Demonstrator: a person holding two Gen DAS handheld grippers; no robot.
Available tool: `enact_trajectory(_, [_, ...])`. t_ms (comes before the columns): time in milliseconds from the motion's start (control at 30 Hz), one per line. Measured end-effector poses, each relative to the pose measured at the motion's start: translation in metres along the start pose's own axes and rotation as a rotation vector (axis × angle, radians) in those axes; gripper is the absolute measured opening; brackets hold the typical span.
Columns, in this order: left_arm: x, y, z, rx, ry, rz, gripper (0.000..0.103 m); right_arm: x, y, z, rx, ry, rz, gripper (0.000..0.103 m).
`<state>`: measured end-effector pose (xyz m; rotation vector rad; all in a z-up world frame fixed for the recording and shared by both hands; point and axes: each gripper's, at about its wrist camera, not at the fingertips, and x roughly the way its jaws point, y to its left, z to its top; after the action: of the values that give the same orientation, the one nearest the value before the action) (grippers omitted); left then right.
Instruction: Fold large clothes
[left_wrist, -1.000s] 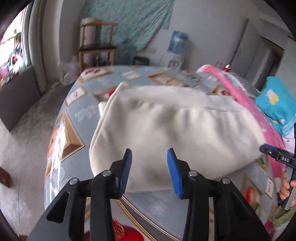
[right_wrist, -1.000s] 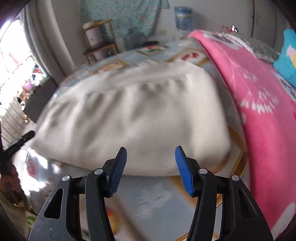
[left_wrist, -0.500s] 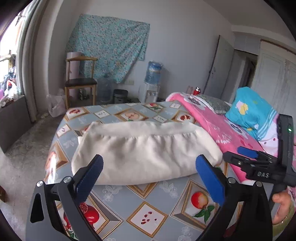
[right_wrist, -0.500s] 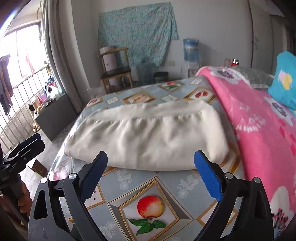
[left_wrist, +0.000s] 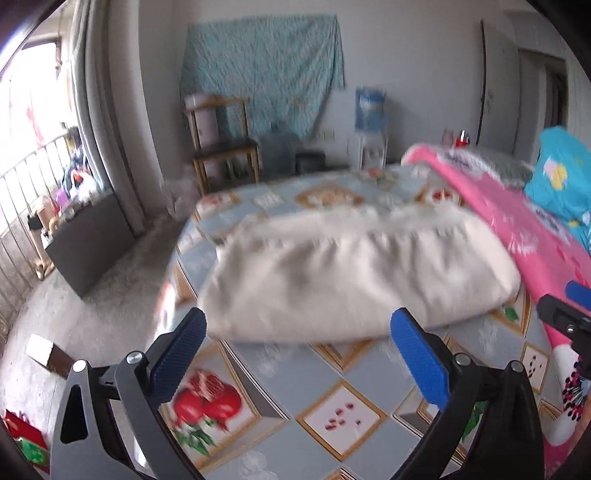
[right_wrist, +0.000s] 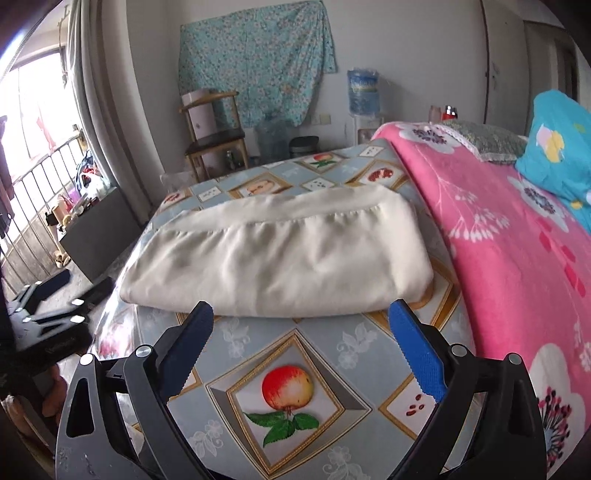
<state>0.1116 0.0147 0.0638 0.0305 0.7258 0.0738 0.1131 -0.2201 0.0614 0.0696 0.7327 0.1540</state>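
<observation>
Spread over the whole near ground is a pale blue tablecloth (right_wrist: 258, 332) printed with gold-framed fruit pictures, an apple with green leaves nearest in the right wrist view and pomegranates nearest in the left.

Low in the right wrist view the right gripper (right_wrist: 301, 325), black-armed with blue ribbed pads, stands with its jaws spread wide and nothing between them, only printed cloth beneath. The left gripper (left_wrist: 295, 338), of the same make, is likewise spread wide and holds nothing; its view is somewhat blurred. Each shows at the edge of the other's view, the left one at the near left beside part of a hand.

Just beyond both sets of fingertips, clear of them, lies the folded cream-white garment (right_wrist: 280, 258), a thick soft bundle with a gathered seam running across its top, resting flat on the tablecloth.

Along the right side runs a bright pink blanket with white flowers (right_wrist: 498, 229), and past it a turquoise cushion (right_wrist: 557, 144).

Farther off stand a wooden chair with a dark seat (right_wrist: 216, 136) and a blue water-dispenser bottle (right_wrist: 363, 92), with a teal floral cloth (right_wrist: 255, 59) hanging on the back wall and a grey curtain (right_wrist: 107, 92) at the left by a railed window.
</observation>
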Motion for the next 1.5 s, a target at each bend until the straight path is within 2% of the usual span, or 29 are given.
enact_trajectory(200, [0.028, -0.014, -0.006, -0.02, 0.147, 0.027, 0.098, 0.01, -0.004, -0.001, 0.007, 0.04, -0.023, 0.092])
enact_trajectory(433, [0.04, -0.023, -0.007, -0.009, 0.215, 0.008, 0.098, 0.03, 0.0, -0.001, 0.001, 0.096, -0.026, 0.092])
enact_trajectory(700, [0.043, -0.031, -0.002, 0.012, 0.23, -0.03, 0.098, 0.041, 0.008, -0.005, -0.006, 0.136, -0.026, 0.092])
enact_trajectory(867, [0.043, -0.036, -0.003, 0.034, 0.231, -0.02, 0.098, 0.044, 0.008, -0.007, -0.005, 0.152, -0.034, 0.092])
enact_trajectory(1500, [0.041, -0.043, -0.006, 0.044, 0.237, -0.072, 0.098, 0.037, 0.005, -0.007, 0.002, 0.138, -0.049, 0.092])
